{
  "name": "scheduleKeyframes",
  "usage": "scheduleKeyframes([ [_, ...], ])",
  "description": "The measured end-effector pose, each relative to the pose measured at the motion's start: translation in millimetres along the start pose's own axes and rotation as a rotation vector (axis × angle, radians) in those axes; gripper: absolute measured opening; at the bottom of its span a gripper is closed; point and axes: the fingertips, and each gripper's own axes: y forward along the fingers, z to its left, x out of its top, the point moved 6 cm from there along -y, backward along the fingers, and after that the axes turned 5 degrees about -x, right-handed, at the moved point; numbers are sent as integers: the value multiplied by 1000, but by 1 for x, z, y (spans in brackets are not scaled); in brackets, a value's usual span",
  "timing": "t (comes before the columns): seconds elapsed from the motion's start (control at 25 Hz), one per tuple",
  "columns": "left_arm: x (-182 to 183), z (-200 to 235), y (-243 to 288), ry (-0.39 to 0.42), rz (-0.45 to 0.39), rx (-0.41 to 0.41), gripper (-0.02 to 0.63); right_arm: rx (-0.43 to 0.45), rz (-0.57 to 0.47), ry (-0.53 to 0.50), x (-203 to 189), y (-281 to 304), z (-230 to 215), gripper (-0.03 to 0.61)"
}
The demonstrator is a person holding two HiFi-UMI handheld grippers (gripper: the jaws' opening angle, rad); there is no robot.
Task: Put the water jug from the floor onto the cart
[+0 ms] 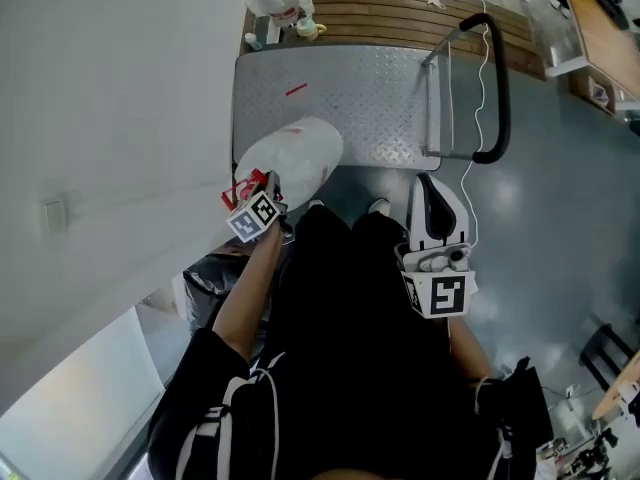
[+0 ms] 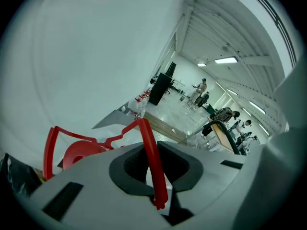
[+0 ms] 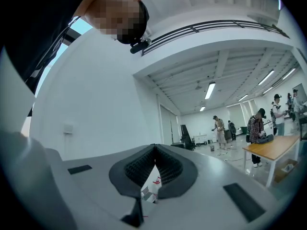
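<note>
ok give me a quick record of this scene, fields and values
water jug: white, at the cart's near left corner; cannot tell if it rests on the cart
left gripper: shut on the jug's red handle
right gripper: shut, empty, near the cart's near edge
cart: metal platform, black push handle on the right in the head view

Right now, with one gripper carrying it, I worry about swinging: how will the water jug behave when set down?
Held only by its thin red handle in the jaws of the left gripper, the water jug probably pivots and swings. Its rounded body may roll on the cart unless stood upright. Its fill doesn't show.
</note>
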Motion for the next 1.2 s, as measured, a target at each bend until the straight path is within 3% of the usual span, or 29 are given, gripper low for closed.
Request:
scheduleKeyframes([
  [0.24,15,-38,52,126,35,-47,48,-113,22,-13,-10,-12,-26,14],
  [0.44,22,-68,89,197,120,-116,48,-217,32,-21,-10,-1,-38,14],
  [0.76,35,-63,168,253,265,-125,48,-311,52,-46,-8,34,-30,14],
  [1.04,46,-49,225,319,322,-110,48,-391,114,-63,-21,48,-17,14],
  [1.2,55,-31,256,300,355,-76,46,-439,163,-55,-29,57,-16,14],
])
